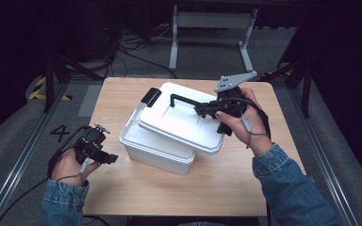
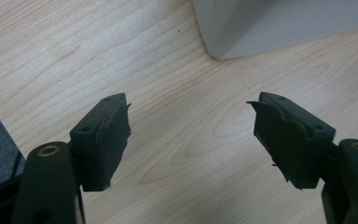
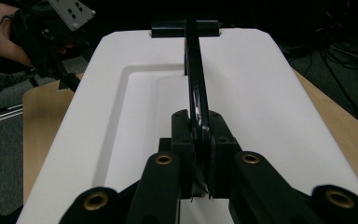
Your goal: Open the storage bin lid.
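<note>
The table carries a white box near its middle, and the white lid sits skewed over it — lifted off square, its near right corner overhanging the box wall, its far left end over the box. The lid's long axis runs from far left to near right; its black handle follows that line. The right gripper is at the handle's right end, fingers clenched on the bar. The left gripper rests apart, just left of the box, fingers spread wide over bare wood. Open table lies right of and in front of the box — room, I judge, to set the lid down.
</note>
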`<state>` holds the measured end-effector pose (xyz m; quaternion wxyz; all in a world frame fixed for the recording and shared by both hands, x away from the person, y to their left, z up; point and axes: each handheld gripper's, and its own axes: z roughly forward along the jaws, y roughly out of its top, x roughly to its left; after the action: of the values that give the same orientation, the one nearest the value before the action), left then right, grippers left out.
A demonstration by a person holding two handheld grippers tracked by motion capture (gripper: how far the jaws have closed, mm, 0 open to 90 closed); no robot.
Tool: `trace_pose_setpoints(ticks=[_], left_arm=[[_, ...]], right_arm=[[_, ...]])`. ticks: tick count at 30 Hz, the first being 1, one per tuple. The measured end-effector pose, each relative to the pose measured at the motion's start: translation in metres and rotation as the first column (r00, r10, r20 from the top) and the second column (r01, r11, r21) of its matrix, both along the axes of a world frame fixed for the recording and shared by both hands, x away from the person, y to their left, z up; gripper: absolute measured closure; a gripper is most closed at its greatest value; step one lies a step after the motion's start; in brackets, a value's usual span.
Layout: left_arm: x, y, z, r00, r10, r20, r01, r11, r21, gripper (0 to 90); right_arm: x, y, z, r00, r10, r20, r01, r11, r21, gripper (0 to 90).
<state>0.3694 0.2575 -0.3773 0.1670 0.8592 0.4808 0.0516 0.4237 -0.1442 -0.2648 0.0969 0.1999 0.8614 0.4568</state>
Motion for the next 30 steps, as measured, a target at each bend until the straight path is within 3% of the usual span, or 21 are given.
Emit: trace_pose_setpoints(ticks=[18, 30], left_arm=[[0.000, 0.000, -0.001, 1.0000, -0.002, -0.005, 0.002, 1.0000, 0.007, 27.3], [0.000, -0.001, -0.002, 0.9999, -0.002, -0.010, 0.002, 0.9999, 0.017, 27.3]], right_arm=[[-0.005, -0.070, 0.002, 0.9949, -0.100, -0.012, 0.101, 0.9947, 0.021, 84.8], [-0.005, -0.109, -0.005, 0.9827, -0.185, -0.018, 0.185, 0.9824, 0.026, 84.7]])
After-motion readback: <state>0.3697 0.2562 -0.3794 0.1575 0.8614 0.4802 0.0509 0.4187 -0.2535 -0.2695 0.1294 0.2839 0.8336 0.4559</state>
